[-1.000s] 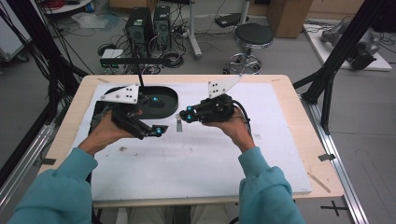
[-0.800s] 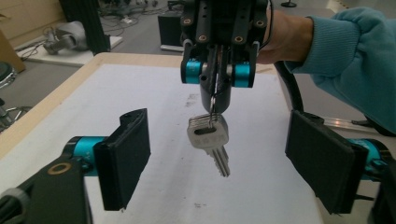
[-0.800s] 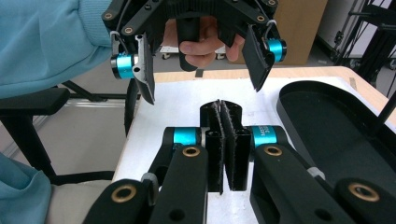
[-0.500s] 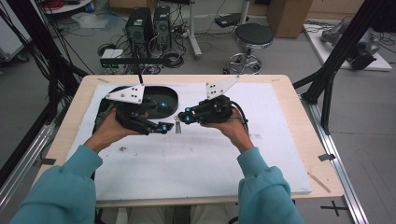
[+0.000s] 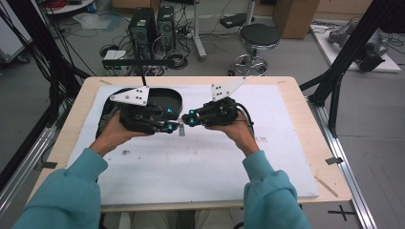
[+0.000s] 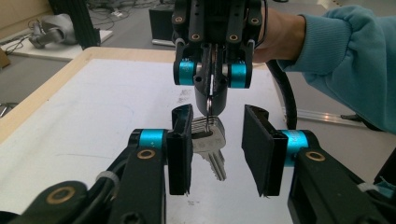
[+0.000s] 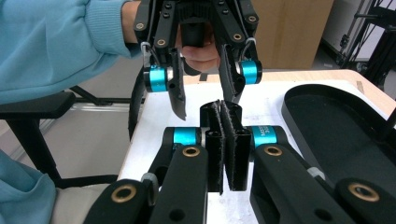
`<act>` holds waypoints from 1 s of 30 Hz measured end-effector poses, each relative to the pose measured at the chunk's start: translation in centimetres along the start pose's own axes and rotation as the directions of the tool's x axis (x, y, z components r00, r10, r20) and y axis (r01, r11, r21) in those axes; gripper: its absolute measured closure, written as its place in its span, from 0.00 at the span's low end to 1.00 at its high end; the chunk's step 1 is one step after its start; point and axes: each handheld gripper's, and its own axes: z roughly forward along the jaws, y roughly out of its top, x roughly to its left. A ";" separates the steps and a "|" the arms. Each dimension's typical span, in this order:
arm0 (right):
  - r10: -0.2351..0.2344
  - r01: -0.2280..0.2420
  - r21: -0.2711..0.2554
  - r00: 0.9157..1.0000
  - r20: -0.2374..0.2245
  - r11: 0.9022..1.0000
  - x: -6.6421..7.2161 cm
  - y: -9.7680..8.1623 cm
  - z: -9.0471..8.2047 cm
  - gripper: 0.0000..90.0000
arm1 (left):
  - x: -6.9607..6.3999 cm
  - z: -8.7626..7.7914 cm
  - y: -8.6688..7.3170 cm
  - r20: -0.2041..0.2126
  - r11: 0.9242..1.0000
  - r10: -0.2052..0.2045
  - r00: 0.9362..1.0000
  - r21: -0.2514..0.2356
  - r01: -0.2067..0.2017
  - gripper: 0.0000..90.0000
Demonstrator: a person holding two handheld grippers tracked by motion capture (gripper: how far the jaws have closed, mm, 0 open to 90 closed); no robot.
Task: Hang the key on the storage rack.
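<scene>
Over the white mat [image 5: 200, 162] my two grippers meet tip to tip. My right gripper [image 7: 220, 112] is shut, and from the tips of the right gripper [image 6: 211, 100] a thin ring hangs with a small bunch of silver keys [image 6: 210, 144]. The jaws of my left gripper [image 6: 218, 140] have just been closing and now stand to either side of the keys. One pad lies close against the bunch, while a clear gap separates the other pad [image 6: 257, 149] from it. In the high view the keys [image 5: 181, 130] dangle between the left gripper [image 5: 168, 127] and the right gripper [image 5: 189, 119].
A black oval tray [image 5: 165, 100] lies on the mat just behind my left hand, and the same tray [image 7: 336, 126] appears beside the right jaws. The wooden table edge [image 5: 305, 109] frames the mat. A stool and computer cases stand on the floor beyond.
The left gripper's jaws have narrowed around the hanging keys. Both hands have kept their places, and the right gripper remains clamped on the ring.
</scene>
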 end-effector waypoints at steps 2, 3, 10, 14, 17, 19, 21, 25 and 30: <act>0.008 -0.008 -0.011 1.000 -0.002 1.000 0.1 0.0 0.0 0.98 | 0.0 0.0 0.0 0.000 1.000 -0.003 1.000 -0.002 0.003 0.74; 0.002 -0.002 -0.015 1.000 -0.003 1.000 0.0 0.0 -0.1 0.98 | 0.0 0.0 0.1 -0.003 1.000 -0.001 1.000 0.001 0.001 0.75; 0.004 -0.004 -0.043 1.000 -0.010 0.999 0.0 -0.3 -0.1 0.98 | 0.0 0.0 0.1 -0.002 1.000 -0.018 1.000 -0.009 0.018 0.79; 0.006 -0.007 -0.055 1.000 -0.013 0.998 0.0 -0.2 -0.1 0.98 | 0.0 0.1 0.3 0.003 1.000 -0.020 1.000 -0.008 0.020 0.81; 0.004 -0.005 -0.059 1.000 -0.017 0.998 0.0 -0.3 -0.2 0.98 | -0.1 0.2 0.3 0.005 1.000 -0.028 1.000 -0.013 0.028 0.84; 0.007 -0.008 -0.059 1.000 -0.018 0.998 -0.1 -0.3 -0.2 0.98 | 0.0 0.2 0.3 0.006 0.999 -0.029 1.000 -0.015 0.029 0.85; 0.011 -0.012 -0.063 1.000 -0.018 0.998 0.0 -0.3 -0.2 0.98 | 0.0 0.2 0.3 0.006 0.999 -0.034 0.999 -0.015 0.034 0.86; 0.010 -0.012 -0.060 1.000 -0.021 0.998 0.0 -0.3 -0.2 0.98 | 0.0 0.2 0.3 0.004 0.999 -0.035 0.999 -0.013 0.035 0.89; 0.009 -0.011 -0.063 1.000 -0.025 0.998 0.0 -0.3 -0.1 0.98 | 0.0 0.1 0.3 0.003 0.999 -0.043 0.999 -0.013 0.043 0.91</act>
